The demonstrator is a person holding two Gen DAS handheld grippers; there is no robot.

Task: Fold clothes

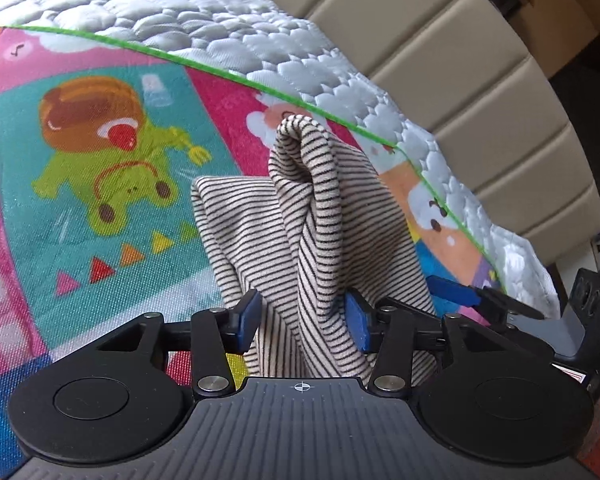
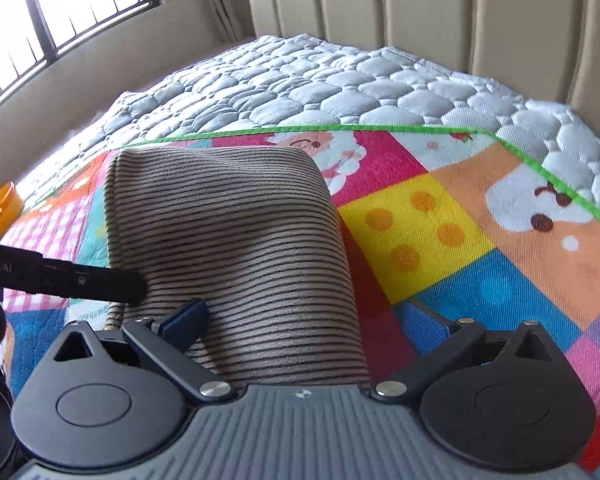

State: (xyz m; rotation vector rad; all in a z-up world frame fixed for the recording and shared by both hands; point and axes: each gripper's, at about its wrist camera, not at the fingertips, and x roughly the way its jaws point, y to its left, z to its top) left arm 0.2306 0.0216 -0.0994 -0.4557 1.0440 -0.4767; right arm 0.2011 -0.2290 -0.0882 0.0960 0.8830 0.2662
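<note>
A beige garment with thin dark stripes [image 1: 312, 208] lies bunched on a colourful play mat [image 1: 100, 220]. In the left wrist view a fold of it stands up between the blue pads of my left gripper [image 1: 302, 316], and both pads rest against the cloth. In the right wrist view the garment [image 2: 228, 220] forms a smooth mound running back under my right gripper [image 2: 304, 320]. That gripper is spread wide: its left finger [image 2: 184, 320] lies over the cloth, and its right finger is over the bare mat [image 2: 440, 220]. A black finger of the left gripper [image 2: 100, 280] touches the garment's left edge.
The mat has a green edge and lies on a grey quilted bed cover [image 2: 300, 80]. A beige padded headboard [image 2: 420, 8] stands behind the bed. An orange lidded container [image 2: 0, 210] sits at the far left near a barred window [image 2: 60, 0].
</note>
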